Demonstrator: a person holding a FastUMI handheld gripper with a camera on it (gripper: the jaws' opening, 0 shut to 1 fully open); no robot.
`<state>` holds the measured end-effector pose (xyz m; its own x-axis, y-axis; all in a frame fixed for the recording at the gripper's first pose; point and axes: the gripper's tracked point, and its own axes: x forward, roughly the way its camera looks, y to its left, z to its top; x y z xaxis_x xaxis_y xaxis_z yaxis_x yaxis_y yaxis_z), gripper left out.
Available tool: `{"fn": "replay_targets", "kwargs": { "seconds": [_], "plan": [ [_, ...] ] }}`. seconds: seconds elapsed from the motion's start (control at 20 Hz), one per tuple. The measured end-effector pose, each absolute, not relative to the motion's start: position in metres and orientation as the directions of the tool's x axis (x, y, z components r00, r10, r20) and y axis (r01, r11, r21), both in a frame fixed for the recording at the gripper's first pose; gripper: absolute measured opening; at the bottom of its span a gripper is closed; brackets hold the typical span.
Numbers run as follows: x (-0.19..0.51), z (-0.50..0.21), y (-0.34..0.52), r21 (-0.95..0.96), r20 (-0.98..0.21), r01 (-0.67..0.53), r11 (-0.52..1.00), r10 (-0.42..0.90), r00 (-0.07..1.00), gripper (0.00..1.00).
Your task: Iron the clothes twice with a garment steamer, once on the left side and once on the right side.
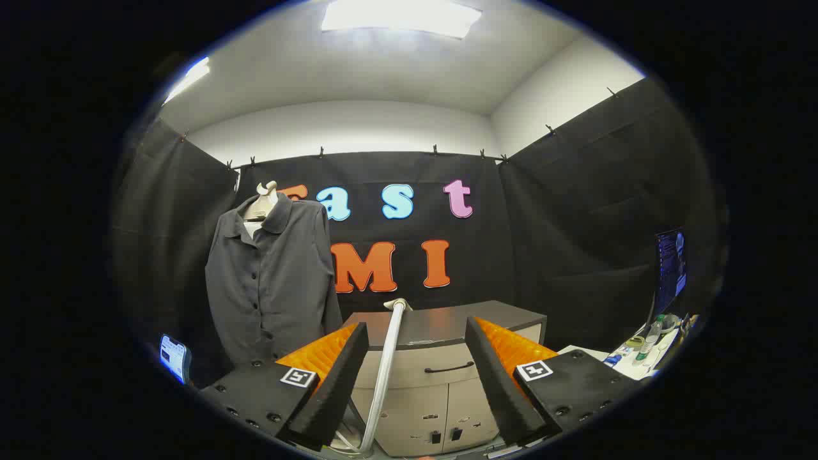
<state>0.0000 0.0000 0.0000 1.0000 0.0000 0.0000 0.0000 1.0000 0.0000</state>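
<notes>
One gripper point(415, 383), two fingers point(339, 377) spread wide, released, nothing pressed between the pads. In the gap, one pale hose point(383, 370) rising from down near the finger bases toward 12 o'clock, ending in a bent tip just above the cabinet top; nearer the left finger than the right, touching neither as far as can be told. No steamer head to be made out; whether that tip belongs to it cannot be told.

One shirt point(271, 281), dark grey, buttoned, collared, hung upright on one pale form point(262, 204) at about 10 o'clock from the fingers, beyond the left finger and well apart from it. Hanging flat, sleeves down.

One cabinet point(441, 377) straight ahead at 12 o'clock, beyond the fingers: dark top, pale front, one drawer with one dark handle, two doors beneath.

One phone point(172, 358), screen lit, at 9 o'clock, below the shirt's hem. One monitor point(670, 268) at 3 o'clock, with a white table point(585, 351) under it carrying small clutter, one bottle point(648, 338) among it; the rest too small to count.

Two ceiling lights: one overhead at 12 o'clock, one at 11 o'clock.
</notes>
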Motion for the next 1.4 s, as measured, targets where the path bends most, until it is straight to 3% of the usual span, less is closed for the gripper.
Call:
{"fn": "replay_targets", "kwargs": {
  "seconds": [1.4],
  "plan": [
    [0.002,-0.009,0.008,0.014,-0.022,-0.007,1.000,0.008,1.000,0.98]
  ]
}}
